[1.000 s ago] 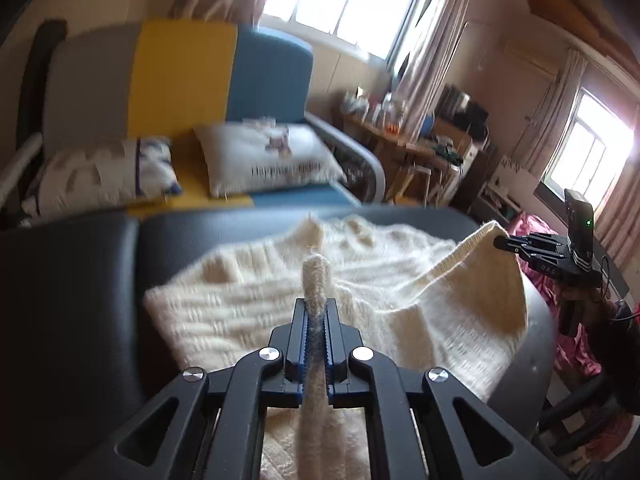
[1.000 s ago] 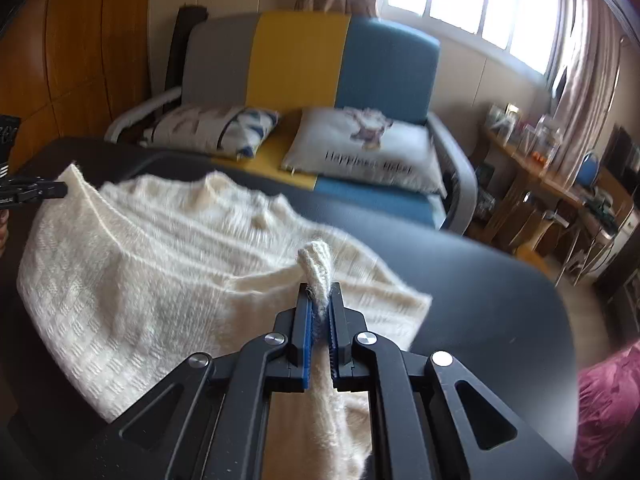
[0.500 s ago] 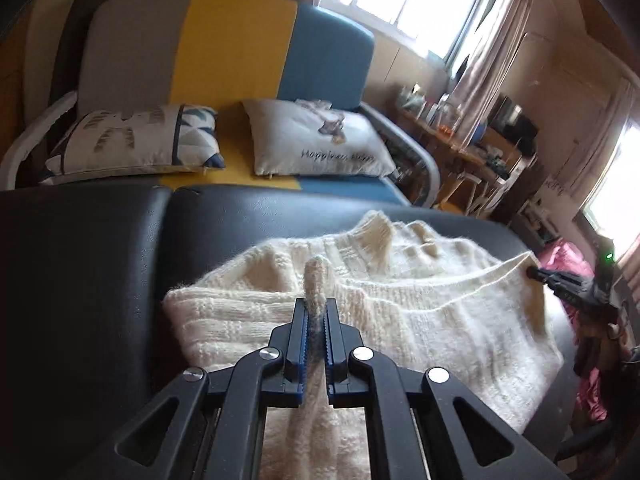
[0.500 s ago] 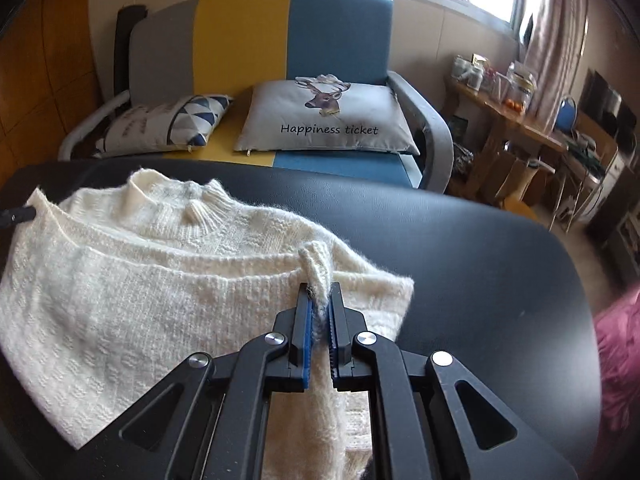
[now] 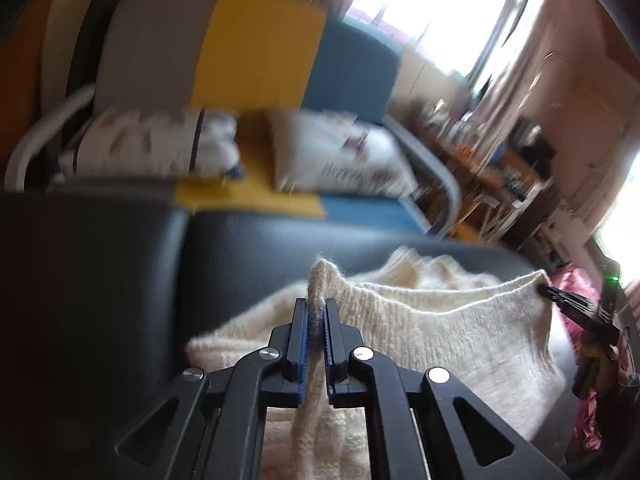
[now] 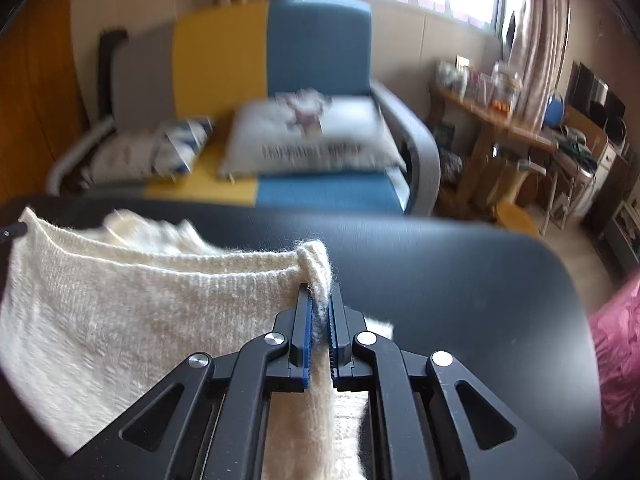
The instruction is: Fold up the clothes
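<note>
Cream knit sweater held up by its edge over the black table.

Behind the black padded table (image 6: 460, 280) stands a grey, yellow and blue sofa (image 6: 320, 40) with two cushions (image 6: 312, 140), all blurred. The cream sweater (image 6: 120, 312) lies partly on the table, one edge lifted and stretched between my two tools. My left gripper (image 5: 316, 312) is clamped on one corner of that edge, wool bunched between the blue pads. My right gripper (image 6: 319, 304) is pinched tight on the other corner, its tip also visible at the far right of the left view.
</note>
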`<state>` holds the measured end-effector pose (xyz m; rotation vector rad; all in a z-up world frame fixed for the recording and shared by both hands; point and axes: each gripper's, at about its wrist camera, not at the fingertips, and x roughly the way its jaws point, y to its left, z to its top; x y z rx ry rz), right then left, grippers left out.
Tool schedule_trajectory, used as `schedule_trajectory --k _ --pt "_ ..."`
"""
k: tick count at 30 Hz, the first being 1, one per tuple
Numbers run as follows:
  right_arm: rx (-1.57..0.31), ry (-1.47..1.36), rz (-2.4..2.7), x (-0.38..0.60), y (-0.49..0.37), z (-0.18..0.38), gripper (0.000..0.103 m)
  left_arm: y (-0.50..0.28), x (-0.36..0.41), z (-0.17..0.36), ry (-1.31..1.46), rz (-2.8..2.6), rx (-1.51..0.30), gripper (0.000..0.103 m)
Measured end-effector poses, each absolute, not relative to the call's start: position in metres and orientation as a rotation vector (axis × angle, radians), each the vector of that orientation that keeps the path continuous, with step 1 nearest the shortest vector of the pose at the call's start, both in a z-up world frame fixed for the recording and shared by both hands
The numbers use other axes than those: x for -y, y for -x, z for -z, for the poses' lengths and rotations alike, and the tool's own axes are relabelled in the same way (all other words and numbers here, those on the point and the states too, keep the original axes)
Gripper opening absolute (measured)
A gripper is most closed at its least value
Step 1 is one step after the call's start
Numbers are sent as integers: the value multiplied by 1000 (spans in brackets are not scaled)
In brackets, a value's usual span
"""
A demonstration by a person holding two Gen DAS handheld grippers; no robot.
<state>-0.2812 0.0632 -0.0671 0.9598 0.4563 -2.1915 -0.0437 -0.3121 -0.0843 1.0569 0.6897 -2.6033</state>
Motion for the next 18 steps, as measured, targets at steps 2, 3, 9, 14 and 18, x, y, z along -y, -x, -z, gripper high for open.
schedule_trajectory --k 2,3,9,14,18 --pt "-471 -994 2185 -61 283 80 6 43 310 91 -1062 2594 -684 6" --pt "-476 -1009 2181 -60 283 86 6 41 309 89 -1046 2605 -678 6" --pt "-406 -882 2203 -72 276 52 6 31 312 60 -912 2651 -639 5" --pt "-423 -955 2197 -63 284 76 7 40 337 79 -963 2542 -752 5" --pt "-456 -1073 2173 -56 292 113 7 30 333 102 -1036 2493 -755 5"
